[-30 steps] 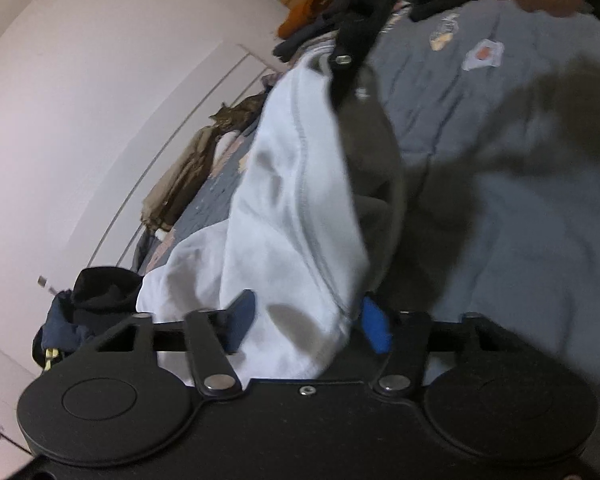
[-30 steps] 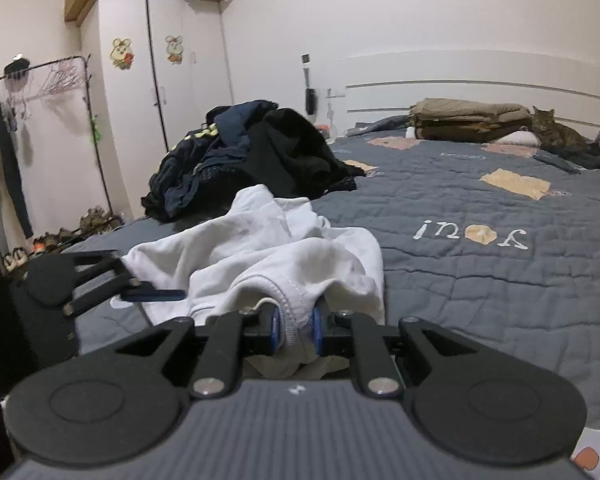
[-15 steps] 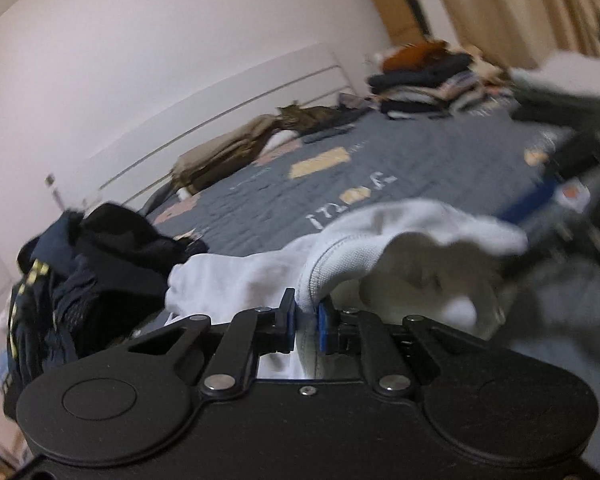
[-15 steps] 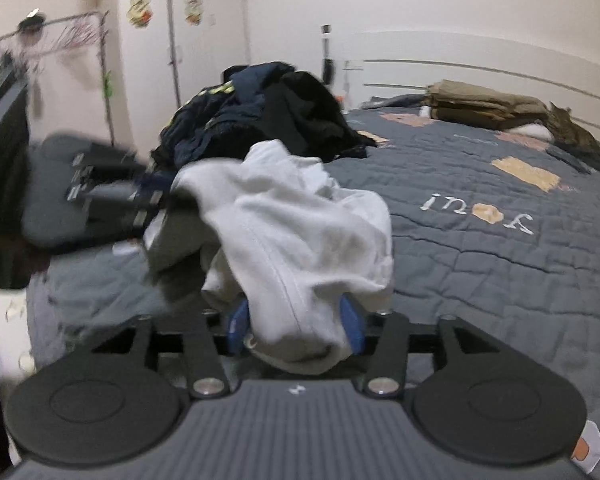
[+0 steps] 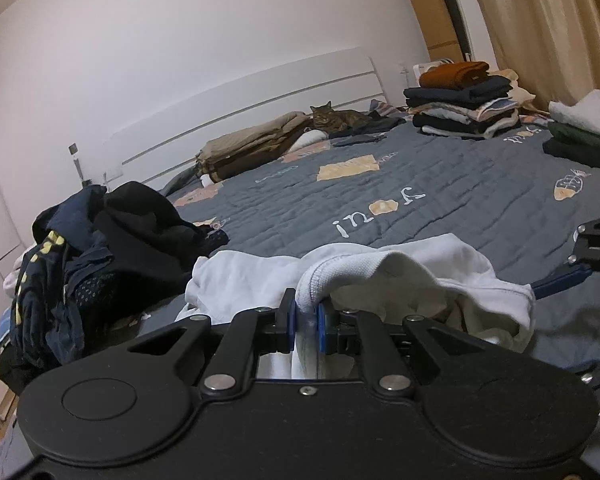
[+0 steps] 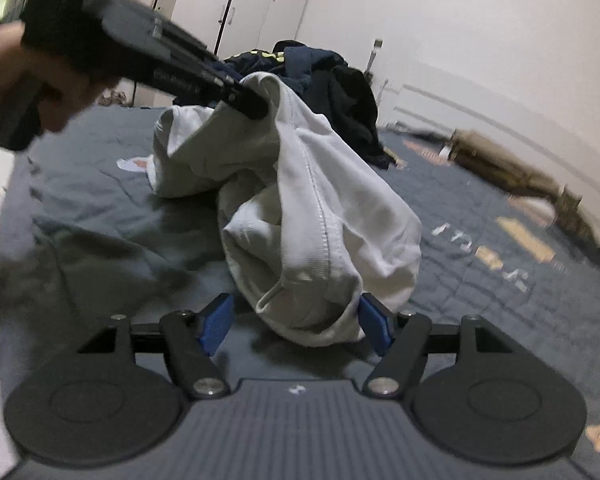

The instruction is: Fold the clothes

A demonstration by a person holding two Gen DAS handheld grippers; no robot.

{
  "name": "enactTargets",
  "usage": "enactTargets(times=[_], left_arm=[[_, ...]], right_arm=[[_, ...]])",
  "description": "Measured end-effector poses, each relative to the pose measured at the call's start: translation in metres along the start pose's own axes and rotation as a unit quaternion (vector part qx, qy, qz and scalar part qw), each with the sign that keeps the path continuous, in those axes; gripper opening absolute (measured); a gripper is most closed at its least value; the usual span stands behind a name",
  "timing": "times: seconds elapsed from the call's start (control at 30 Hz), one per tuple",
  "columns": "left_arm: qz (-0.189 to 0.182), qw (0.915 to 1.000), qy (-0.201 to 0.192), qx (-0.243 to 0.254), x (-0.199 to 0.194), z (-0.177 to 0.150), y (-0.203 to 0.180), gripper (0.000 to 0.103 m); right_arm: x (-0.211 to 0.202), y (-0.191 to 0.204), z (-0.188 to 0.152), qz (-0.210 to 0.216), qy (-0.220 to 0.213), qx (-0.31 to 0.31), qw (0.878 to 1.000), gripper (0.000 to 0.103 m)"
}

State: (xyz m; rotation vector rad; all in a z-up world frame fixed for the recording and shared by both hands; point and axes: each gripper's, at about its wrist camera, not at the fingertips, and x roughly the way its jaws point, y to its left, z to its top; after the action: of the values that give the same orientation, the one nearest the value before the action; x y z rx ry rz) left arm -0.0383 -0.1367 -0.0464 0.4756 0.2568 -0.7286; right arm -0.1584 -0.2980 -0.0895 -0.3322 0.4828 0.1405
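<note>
A crumpled white garment [image 5: 420, 272] lies bunched on the grey quilted bed [image 5: 440, 200]. My left gripper [image 5: 306, 316] is shut on a stitched hem of it and holds that edge raised. In the right wrist view the left gripper [image 6: 252, 104] pinches the top of the garment [image 6: 320, 200], which hangs in a drooping fold. My right gripper [image 6: 296, 324] has its jaws opening wide, with the lower bulge of the garment between the blue pads [image 6: 216, 320] and not pressed. A hand [image 6: 16, 64] holds the left gripper.
A heap of dark clothes [image 5: 100, 240] sits at the bed's left. Folded stacks [image 5: 464, 104] stand at the far right, and a cat [image 5: 332, 118] lies beside a folded beige blanket [image 5: 256, 148] by the headboard. A white wardrobe [image 6: 236, 0] stands behind.
The left gripper went from open around the garment to shut on its hem and rolled level. The right gripper let go of the hem, its jaws spread, and it rolled and dropped.
</note>
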Motion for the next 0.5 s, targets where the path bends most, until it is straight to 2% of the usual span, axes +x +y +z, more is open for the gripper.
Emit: enactTargets(times=[0.17, 0.2, 0.27, 0.33, 0.37, 0.5], left_arm=[[0.000, 1.0000, 0.000, -0.006, -0.001, 0.000, 0.004, 0.011], [0.000, 1.0000, 0.000, -0.006, -0.001, -0.001, 0.004, 0.011], [0.002, 1.0000, 0.001, -0.005, 0.000, -0.001, 0.004, 0.011], [0.003, 1.0000, 0.002, -0.006, 0.000, -0.002, 0.006, 0.011], [0.004, 0.9999, 0.002, -0.010, -0.001, -0.002, 0.008, 0.011], [0.006, 0.9997, -0.007, -0.021, -0.006, 0.001, 0.015, 0.011]], right_arm=[[0.018, 0.007, -0.005, -0.032, 0.003, -0.034, 0.999, 0.066], [0.021, 0.007, -0.006, -0.037, 0.004, -0.037, 0.999, 0.062], [0.022, 0.002, -0.007, -0.040, -0.002, -0.024, 0.999, 0.039], [0.019, -0.005, -0.004, -0.044, -0.011, -0.004, 0.999, 0.025], [0.017, -0.009, -0.003, -0.048, -0.017, 0.007, 0.999, 0.021], [-0.001, -0.037, 0.009, -0.062, -0.056, 0.099, 0.992, 0.018]])
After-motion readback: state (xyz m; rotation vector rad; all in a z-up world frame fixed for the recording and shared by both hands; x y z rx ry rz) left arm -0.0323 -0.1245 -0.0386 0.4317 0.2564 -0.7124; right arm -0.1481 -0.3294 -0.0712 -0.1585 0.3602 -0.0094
